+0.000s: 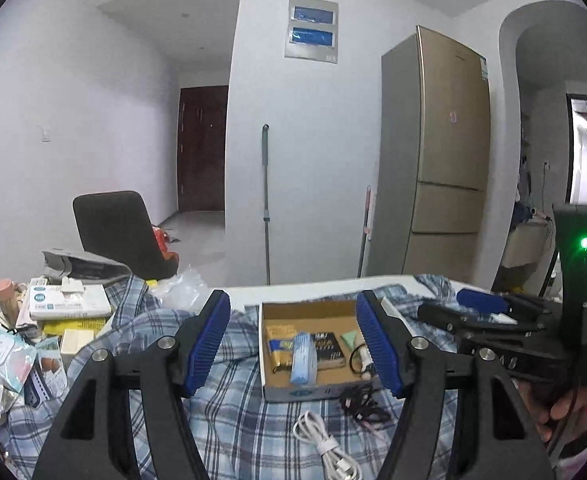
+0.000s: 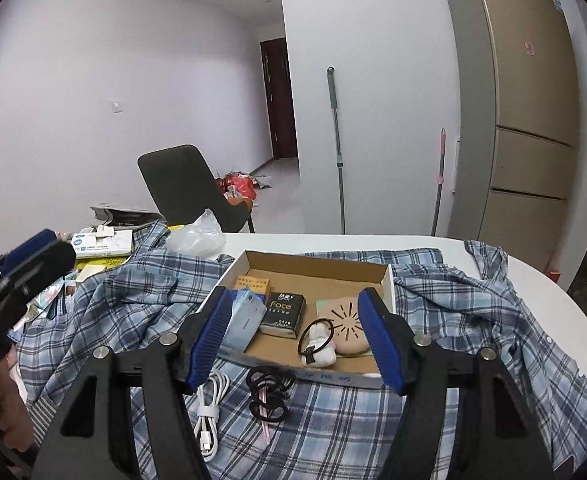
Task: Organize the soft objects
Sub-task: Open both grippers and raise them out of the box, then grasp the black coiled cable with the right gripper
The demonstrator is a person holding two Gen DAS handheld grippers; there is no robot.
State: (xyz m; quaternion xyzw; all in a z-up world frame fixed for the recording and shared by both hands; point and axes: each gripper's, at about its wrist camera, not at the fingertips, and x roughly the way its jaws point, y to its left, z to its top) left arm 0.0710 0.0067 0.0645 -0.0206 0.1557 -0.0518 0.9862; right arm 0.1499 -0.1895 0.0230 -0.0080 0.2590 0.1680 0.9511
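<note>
A blue plaid shirt [image 2: 373, 432] lies spread over the white table, also in the left wrist view [image 1: 237, 420]. A shallow cardboard box [image 2: 321, 264] sits on it, holding tissue packs, a black "Face" pack [image 2: 285, 314], a tan round pad [image 2: 347, 328] and a hair tie. The box shows in the left wrist view [image 1: 309, 310]. A white cable [image 2: 211, 412] and black hair ties [image 2: 269, 394] lie in front of the box. My left gripper [image 1: 293, 344] is open and empty above the shirt. My right gripper [image 2: 295, 338] is open and empty, over the box's front edge.
A heap of packets, boxes and papers [image 1: 53, 320] sits at the table's left. A dark chair [image 2: 189, 184] stands behind it. A clear plastic bag [image 2: 195, 238] lies by the shirt collar. A mop [image 2: 335, 148] and a tall fridge [image 2: 517, 120] stand against the wall.
</note>
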